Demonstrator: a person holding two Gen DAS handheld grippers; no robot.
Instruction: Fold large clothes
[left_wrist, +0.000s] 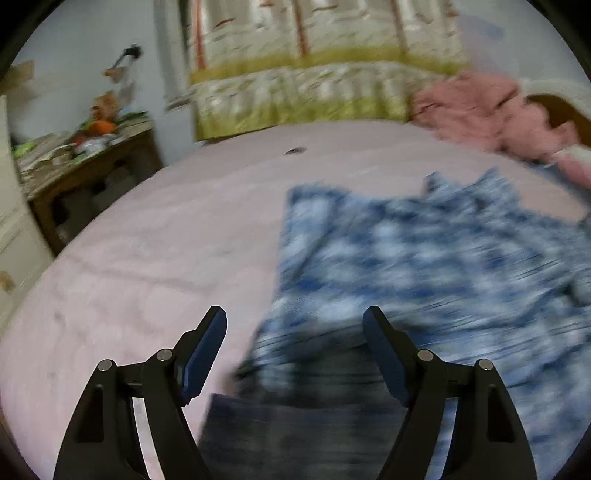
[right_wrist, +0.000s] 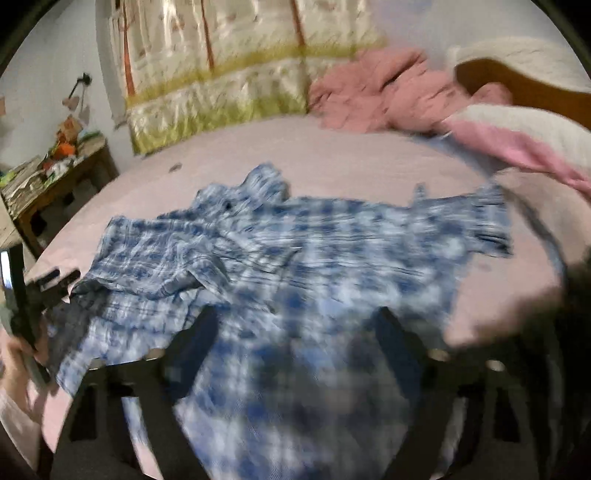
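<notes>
Leftward, bare pink bedsheet borders the plaid shirt.

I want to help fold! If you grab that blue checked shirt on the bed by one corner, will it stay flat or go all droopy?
Probably droopy: the blue checked shirt already lies in soft wrinkles on the pink bed cover. It looks thin, so likely light. It may drag and bunch rather than slide neatly.

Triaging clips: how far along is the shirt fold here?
Done: the blue plaid shirt is on the pink bed, rumpled, one part lapped over; no tidy fold shows. In hand: nothing; left gripper and right gripper are both open over the cloth. Left: essentially the whole fold.
</notes>
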